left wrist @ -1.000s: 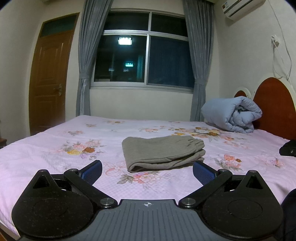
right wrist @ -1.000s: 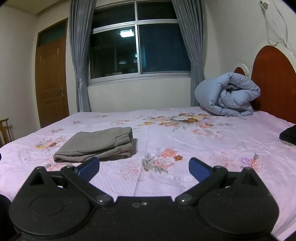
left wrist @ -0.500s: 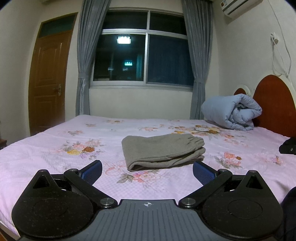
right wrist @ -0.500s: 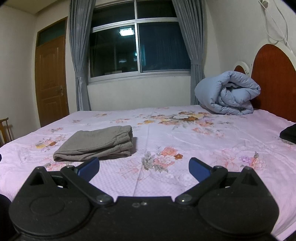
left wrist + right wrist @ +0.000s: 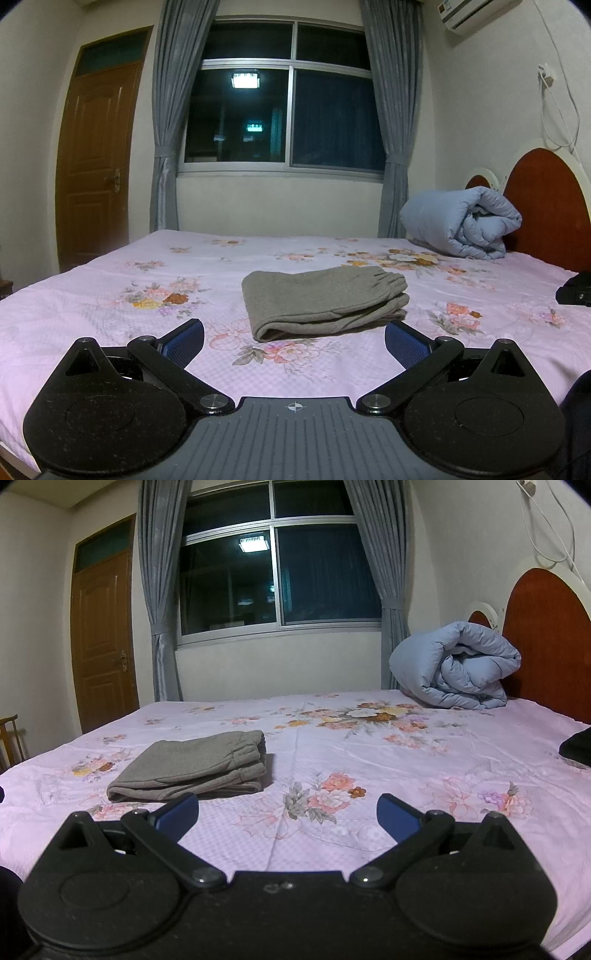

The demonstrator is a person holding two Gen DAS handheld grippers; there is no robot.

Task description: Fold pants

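Note:
Grey-brown pants lie folded into a compact stack on the pink floral bedsheet. In the left wrist view they sit just beyond my left gripper, which is open, empty and clear of the cloth. In the right wrist view the pants lie ahead and to the left of my right gripper, which is open and empty over the sheet.
A rolled blue duvet rests against the red headboard at the far right. A black object lies at the bed's right edge. A window with grey curtains and a wooden door stand behind the bed.
Both grippers have tilted up slightly and drawn back a little; the pants sit a bit lower in view. The pants have not moved and both grippers stay open.

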